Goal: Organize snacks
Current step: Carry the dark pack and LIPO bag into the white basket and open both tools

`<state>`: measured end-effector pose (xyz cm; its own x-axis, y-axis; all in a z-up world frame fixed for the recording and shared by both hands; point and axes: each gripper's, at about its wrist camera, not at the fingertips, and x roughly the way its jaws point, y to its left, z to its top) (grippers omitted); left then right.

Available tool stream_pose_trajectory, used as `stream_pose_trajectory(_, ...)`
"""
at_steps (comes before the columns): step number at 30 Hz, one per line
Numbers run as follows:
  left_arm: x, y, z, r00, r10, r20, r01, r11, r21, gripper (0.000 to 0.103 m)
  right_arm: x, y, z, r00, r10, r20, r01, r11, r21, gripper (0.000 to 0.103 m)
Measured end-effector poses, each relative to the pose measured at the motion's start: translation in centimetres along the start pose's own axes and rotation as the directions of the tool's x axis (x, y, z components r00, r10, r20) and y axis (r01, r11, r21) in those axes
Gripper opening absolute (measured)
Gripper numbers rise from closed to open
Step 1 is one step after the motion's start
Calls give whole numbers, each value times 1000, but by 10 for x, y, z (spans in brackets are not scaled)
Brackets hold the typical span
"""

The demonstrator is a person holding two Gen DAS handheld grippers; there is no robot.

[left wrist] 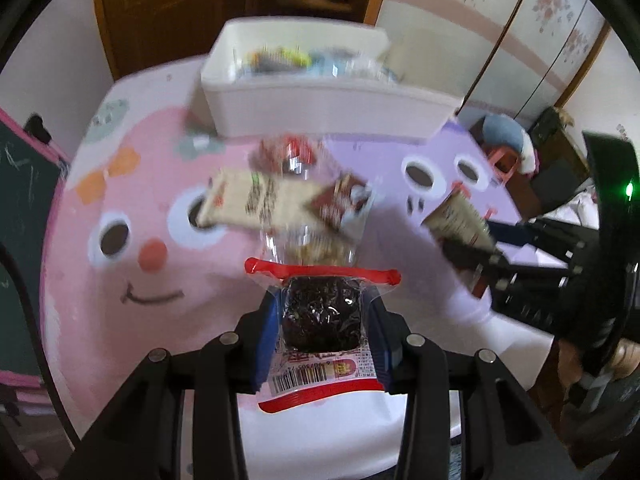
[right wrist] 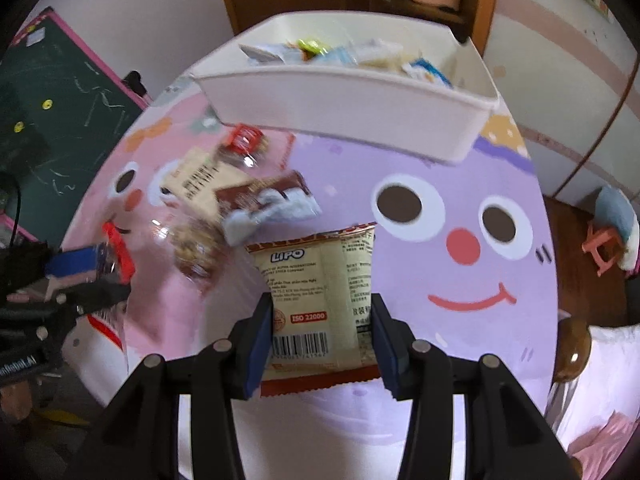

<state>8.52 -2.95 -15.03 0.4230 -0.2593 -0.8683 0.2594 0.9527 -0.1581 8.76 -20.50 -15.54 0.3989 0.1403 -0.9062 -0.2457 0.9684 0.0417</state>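
Note:
My left gripper (left wrist: 322, 300) is shut on a clear red-edged packet (left wrist: 320, 320) with a dark round cake inside, lifted above the table. My right gripper (right wrist: 320, 304) is shut on a cream Lipo biscuit packet (right wrist: 316, 272), also held off the table. In the left wrist view, the right gripper (left wrist: 480, 252) shows at the right with that cream packet (left wrist: 456, 216). In the right wrist view, the left gripper (right wrist: 92, 268) shows at the left edge. A white bin (right wrist: 340, 108) with several snacks inside stands at the table's far side.
Loose snacks lie mid-table: a cream flat packet (left wrist: 256, 200), a brown packet (left wrist: 340, 200), and a clear red-topped packet (left wrist: 292, 156). The round table (right wrist: 460, 280) carries pink and purple cartoon faces. A green chalkboard (right wrist: 60, 100) stands at the left, a small pink stool (right wrist: 600, 248) on the floor at the right.

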Motion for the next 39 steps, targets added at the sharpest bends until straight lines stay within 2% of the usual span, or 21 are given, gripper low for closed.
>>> stream_pose_trajectory(4,-30,-3,28,997,10,82,-13,999,31,39,-24,6,18,998,11,56,-10,1000,-21,46)
stream_pose_trajectory(7,-58,-6,55,988,25,154,-35,998,58,39,-49,6,35,993,15,113,-13,1000,-21,46)
stream_pose_trajectory(12,-94,-11,99,969,62,240,-88,991,99,39,-94,4,70,973,-15,229,20,1000,-20,46)
stream_pose_trajectory(15,-112,-18,127,951,86,295,-126,985,119,39,-122,-1,97,955,-44,295,50,999,-12,46)
stream_pose_trajectory(19,-132,-26,163,914,121,386,-187,972,139,39,-155,-6,135,913,-118,391,129,992,0,46)
stream_pose_trajectory(21,-136,-29,184,901,128,415,-203,969,141,39,-168,-11,154,894,-137,426,140,990,25,46)
stream_pose_trajectory(24,-139,-29,214,886,146,440,-222,967,126,40,-183,-23,184,864,-172,473,148,985,88,46)
stream_pose_trajectory(28,-135,-25,250,875,167,455,-235,967,97,40,-186,-38,216,853,-176,492,117,982,147,46)
stream_pose_trajectory(30,-129,-23,263,876,171,451,-237,967,92,40,-182,-43,226,852,-182,490,118,980,159,46)
stream_pose_trajectory(35,-96,-14,284,897,175,405,-229,969,89,40,-155,-46,242,866,-201,458,138,976,167,46)
stream_pose_trajectory(39,-60,-10,294,916,184,357,-230,969,90,40,-121,-54,249,895,-195,400,130,974,184,46)
